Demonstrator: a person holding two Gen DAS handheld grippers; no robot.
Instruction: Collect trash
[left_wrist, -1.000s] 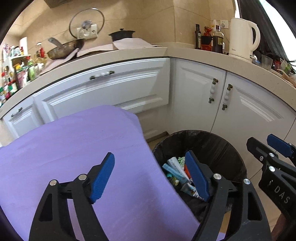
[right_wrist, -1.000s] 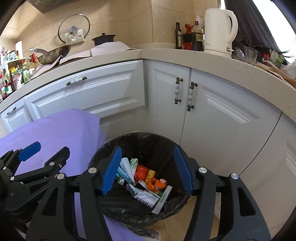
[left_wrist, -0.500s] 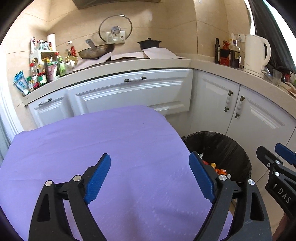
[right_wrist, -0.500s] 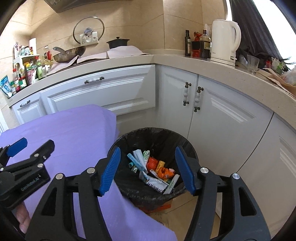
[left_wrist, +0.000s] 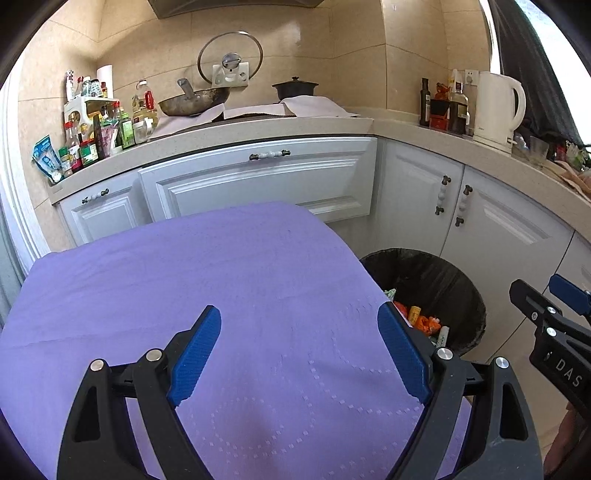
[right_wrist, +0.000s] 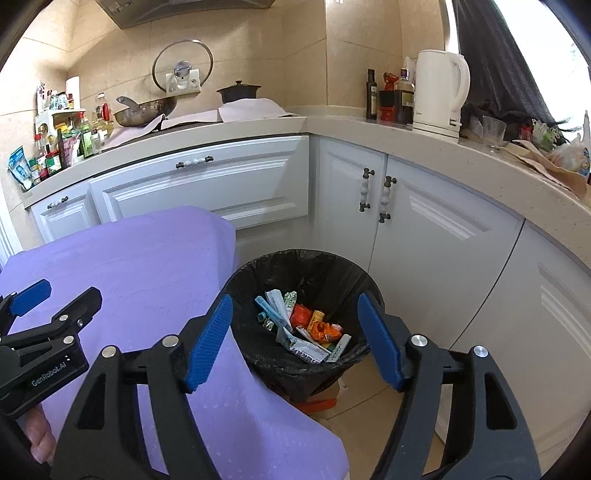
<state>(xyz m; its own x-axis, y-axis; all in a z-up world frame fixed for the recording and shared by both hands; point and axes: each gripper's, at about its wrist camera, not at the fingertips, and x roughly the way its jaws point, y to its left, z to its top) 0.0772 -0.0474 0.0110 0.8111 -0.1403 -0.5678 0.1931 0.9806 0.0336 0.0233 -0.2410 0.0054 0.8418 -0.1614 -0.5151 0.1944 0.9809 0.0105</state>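
Both grippers empty, fingers spread wide. Left gripper (left_wrist: 299, 350) hangs over the purple-covered desk (left_wrist: 221, 277); right gripper (right_wrist: 295, 336) sits above the trash bin (right_wrist: 258, 273), which stands on the floor just beside the desk's right edge. Trash (right_wrist: 306, 325), wrappers and packets, lies piled in the bin's black liner. No loose trash visible on the cloth. Risks, as I judge: the right gripper dipping could snag the liner rim or tip the bin; the two grippers are near enough to knock together. Cabinets (right_wrist: 424, 229) crowd behind the bin; open room is over the cloth.
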